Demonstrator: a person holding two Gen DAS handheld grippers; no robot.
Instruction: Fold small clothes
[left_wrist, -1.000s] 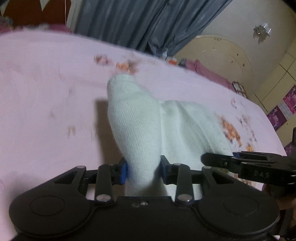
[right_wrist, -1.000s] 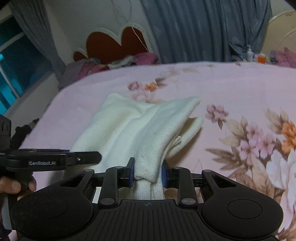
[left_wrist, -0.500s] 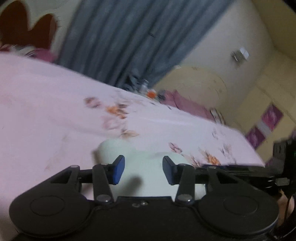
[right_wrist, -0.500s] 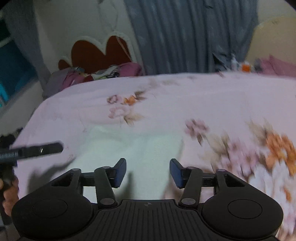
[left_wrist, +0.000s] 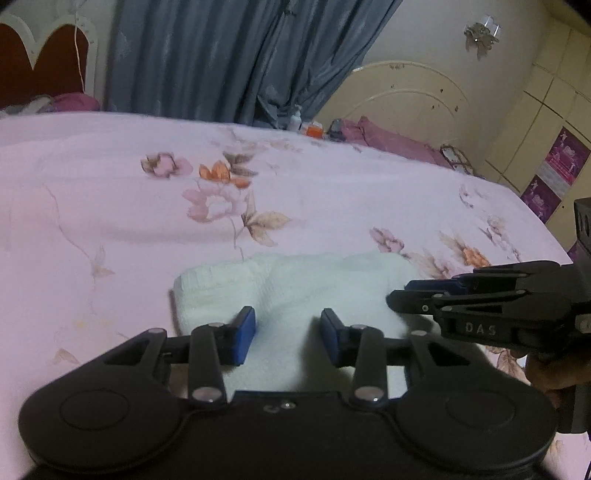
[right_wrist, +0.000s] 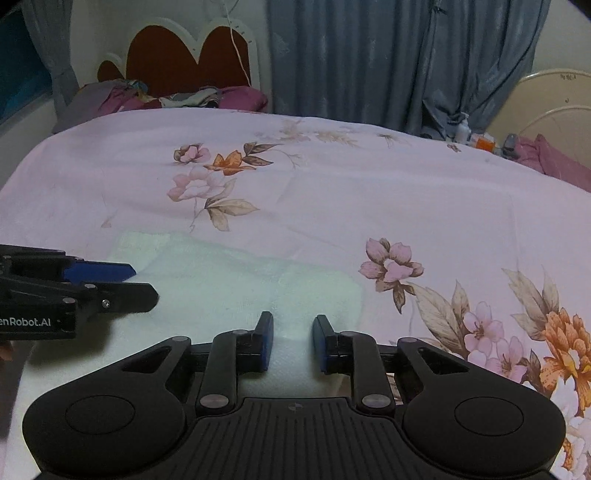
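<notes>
A small white knit garment (left_wrist: 295, 291) lies flat and folded on the pink floral bedsheet (left_wrist: 92, 221). My left gripper (left_wrist: 288, 332) hovers over its near edge, jaws apart and closing, with the cloth under the gap and no pad pressing on it. The right gripper (left_wrist: 417, 291) pokes in from the right beside the garment's right end. In the right wrist view the garment (right_wrist: 229, 280) spreads ahead. My right gripper (right_wrist: 293, 339) is low over its near right part, jaws narrowly apart and closing, nothing pinched. The left gripper (right_wrist: 110, 280) shows at the left.
The bedsheet (right_wrist: 369, 192) stretches far ahead and to both sides. A red headboard (right_wrist: 188, 62) with piled clothes (right_wrist: 177, 98) and grey curtains (right_wrist: 369, 55) stand at the back. Small bottles (right_wrist: 465, 129) sit beyond the bed's far right edge.
A second ago both grippers were shut on the raised white garment. They have let go of it, it now lies flat on the bed, and both grippers have drawn back over its near edge.
</notes>
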